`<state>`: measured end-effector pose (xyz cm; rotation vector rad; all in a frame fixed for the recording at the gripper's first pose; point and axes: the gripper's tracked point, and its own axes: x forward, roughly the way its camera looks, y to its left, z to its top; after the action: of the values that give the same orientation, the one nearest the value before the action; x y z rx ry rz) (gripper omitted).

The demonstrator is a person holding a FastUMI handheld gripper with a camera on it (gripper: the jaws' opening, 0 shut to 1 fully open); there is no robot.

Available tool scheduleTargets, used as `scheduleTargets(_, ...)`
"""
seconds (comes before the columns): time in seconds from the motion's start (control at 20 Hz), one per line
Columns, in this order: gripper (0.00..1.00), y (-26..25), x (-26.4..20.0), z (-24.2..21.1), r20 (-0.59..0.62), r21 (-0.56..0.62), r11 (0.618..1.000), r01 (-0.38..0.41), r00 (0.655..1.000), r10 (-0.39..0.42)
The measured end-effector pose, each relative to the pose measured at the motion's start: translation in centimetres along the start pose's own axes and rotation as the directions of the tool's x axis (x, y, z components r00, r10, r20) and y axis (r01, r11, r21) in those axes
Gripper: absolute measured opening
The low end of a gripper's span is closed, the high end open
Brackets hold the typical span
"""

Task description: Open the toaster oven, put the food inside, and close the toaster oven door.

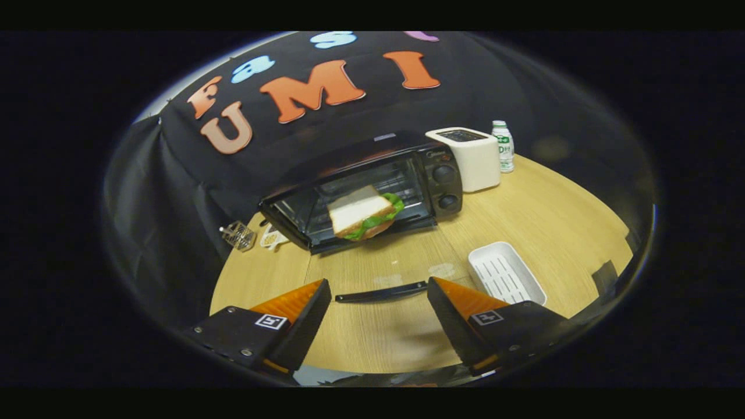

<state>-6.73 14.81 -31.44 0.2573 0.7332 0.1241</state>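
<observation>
Tool (379, 299): open, fingers (302, 308) spread wide, gripping nothing, poised above bare wood of the table (553, 215) near its front edge. Rear parts of both fingers cut off.

Toaster oven (372, 186): black, at the far edge of the table against the cloth wall, well beyond the fingers. Glass door (378, 291) dropped down flat toward the tool, its dark handle bar lying between the fingertips. Interior dim, rack hard to make out. Two knobs on the right-hand panel.

Sandwich (365, 215): white bread, green lettuce, at the mouth of the oven; resting on the rack or on the lowered door, cannot tell which.

White toaster (468, 157): just beside the oven's knob panel. Small bottle (503, 145) with green label touching or just behind it, partly hidden.

White slotted tray (505, 273): empty, just ahead of the right-hand finger, near the table's right side.

Small wire basket (238, 235) and pale object (272, 237) at the far left corner, the latter partly hidden by the oven door, unclear.

Open wood between tray, door and toaster.
</observation>
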Motion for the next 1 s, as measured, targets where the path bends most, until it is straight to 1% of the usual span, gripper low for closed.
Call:
scheduleTargets(0.1, 0.99, 0.6, 0.5, -2.3, -0.039, -0.064, 0.998, -0.003, 0.999, 0.001)
scheduleTargets(0.2, 0.99, 0.4, 1.2, -4.1, -0.073, -0.143, 0.990, 0.018, 0.997, -0.029)
scheduleTargets(0.3, 0.99, 0.6, 1.9, -5.9, -0.110, -0.187, 0.982, 0.015, 0.993, -0.036)
scheduleTargets(0.45, 0.99, 0.1, 4.0, -8.0, -0.152, -0.238, 0.970, 0.042, 0.985, -0.080)
scheduleTargets(0.65, 1.00, -2.0, 6.3, -8.8, -0.167, -0.258, 0.961, 0.098, 0.975, -0.145)
scheduleTargets(0.8, 1.00, -2.9, 8.2, -8.4, -0.164, -0.246, 0.961, 0.126, 0.972, -0.169)
scheduleTargets(0.85, 1.00, -3.0, 8.8, -8.4, -0.164, -0.247, 0.961, 0.128, 0.971, -0.171)
scheduleTargets(1.0, 1.00, -2.6, 9.4, -8.0, -0.134, -0.307, 0.945, 0.112, 0.978, -0.160)
